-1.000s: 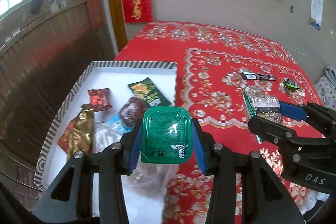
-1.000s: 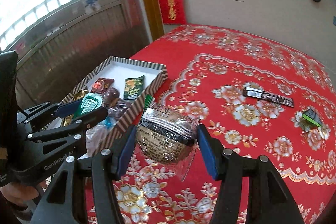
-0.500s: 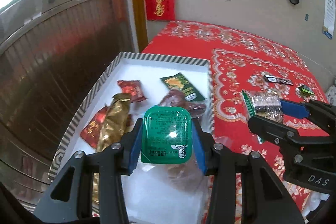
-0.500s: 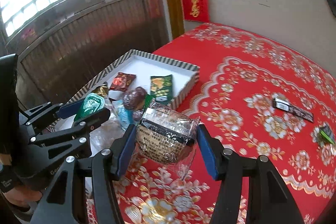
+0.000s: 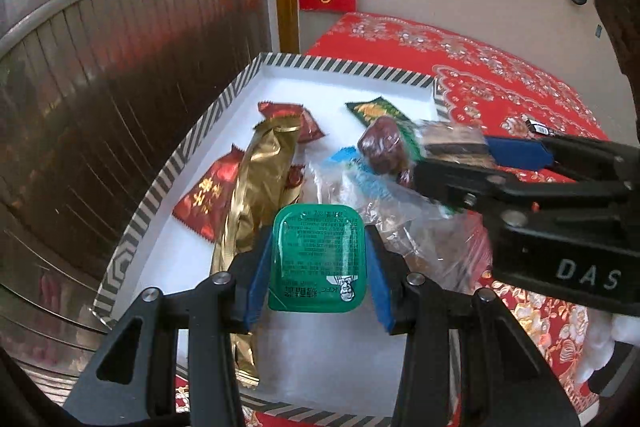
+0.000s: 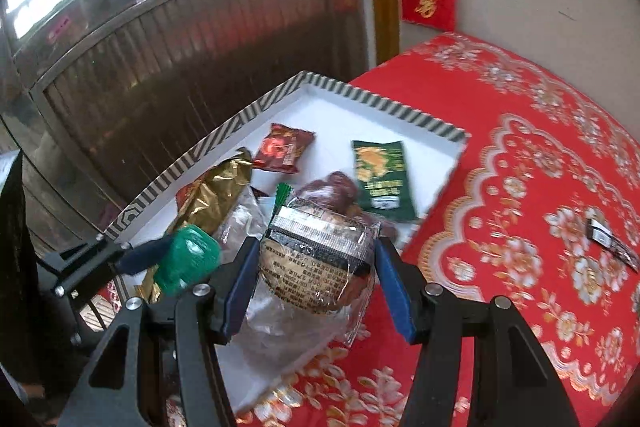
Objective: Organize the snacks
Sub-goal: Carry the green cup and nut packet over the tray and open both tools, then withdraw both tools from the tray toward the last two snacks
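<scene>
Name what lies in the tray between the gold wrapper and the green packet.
In the right wrist view, a small red packet lies between the gold wrapper and green packet.

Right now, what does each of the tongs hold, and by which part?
The left tongs pinch the green sauce cup by its two opposite sides. The right tongs squeeze the clear-wrapped pastry by its two side edges.

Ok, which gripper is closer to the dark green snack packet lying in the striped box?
Right. The right gripper, holding a clear-wrapped round pastry, sits just in front of the dark green snack packet. The left gripper, clamping a green sauce tub, is farther back over the box's near end.
</scene>
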`<state>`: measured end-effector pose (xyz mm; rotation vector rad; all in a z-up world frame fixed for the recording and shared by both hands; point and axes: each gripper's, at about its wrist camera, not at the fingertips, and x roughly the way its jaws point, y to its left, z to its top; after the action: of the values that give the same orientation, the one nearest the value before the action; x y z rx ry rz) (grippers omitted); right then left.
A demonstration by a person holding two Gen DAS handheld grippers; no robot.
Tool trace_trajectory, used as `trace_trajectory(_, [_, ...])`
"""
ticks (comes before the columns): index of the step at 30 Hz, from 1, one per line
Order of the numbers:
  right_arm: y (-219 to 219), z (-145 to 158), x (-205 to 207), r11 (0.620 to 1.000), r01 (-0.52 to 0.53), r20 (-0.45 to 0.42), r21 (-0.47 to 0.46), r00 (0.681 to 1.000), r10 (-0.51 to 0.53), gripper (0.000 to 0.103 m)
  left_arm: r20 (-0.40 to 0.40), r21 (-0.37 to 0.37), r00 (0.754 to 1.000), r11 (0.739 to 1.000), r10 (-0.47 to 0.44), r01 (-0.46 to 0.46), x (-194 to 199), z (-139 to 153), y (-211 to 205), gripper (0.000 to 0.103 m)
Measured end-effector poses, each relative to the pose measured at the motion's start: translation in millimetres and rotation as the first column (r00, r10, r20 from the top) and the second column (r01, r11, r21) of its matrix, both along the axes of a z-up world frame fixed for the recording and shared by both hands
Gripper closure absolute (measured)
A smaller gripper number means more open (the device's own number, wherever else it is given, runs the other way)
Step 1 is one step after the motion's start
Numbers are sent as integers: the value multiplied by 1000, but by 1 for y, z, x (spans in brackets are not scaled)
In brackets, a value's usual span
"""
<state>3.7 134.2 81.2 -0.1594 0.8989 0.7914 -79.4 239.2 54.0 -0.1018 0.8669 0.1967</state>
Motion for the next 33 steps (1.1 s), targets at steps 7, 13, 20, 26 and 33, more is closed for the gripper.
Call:
trace_trajectory(7, [24, -17, 3, 999, -27, -39, -20, 999, 26, 45, -4, 1, 1000, 1000, 16, -16, -5, -9, 7, 58])
trace_trajectory(13, [26, -19, 2, 1000, -26, -49, -9, 998, 26, 41, -2, 12, 1000, 1000, 28, -28, -6, -13, 7, 58])
trace_trajectory(20, [13, -9, 0, 999, -3, -41, 44, 999, 4, 40, 7, 35, 999, 998, 54, -54, -10, -17, 4, 57])
trace_trajectory(26, [-1, 2, -7, 997, 1, -23, 73, 1000, 1, 38, 21, 68, 995, 992, 102, -103, -12, -16, 6, 28])
trace_trajectory(33, [-27, 9, -10, 992, 19, -31, 124, 999, -15, 38, 22, 69, 995, 993, 97, -99, -16, -11, 0, 26])
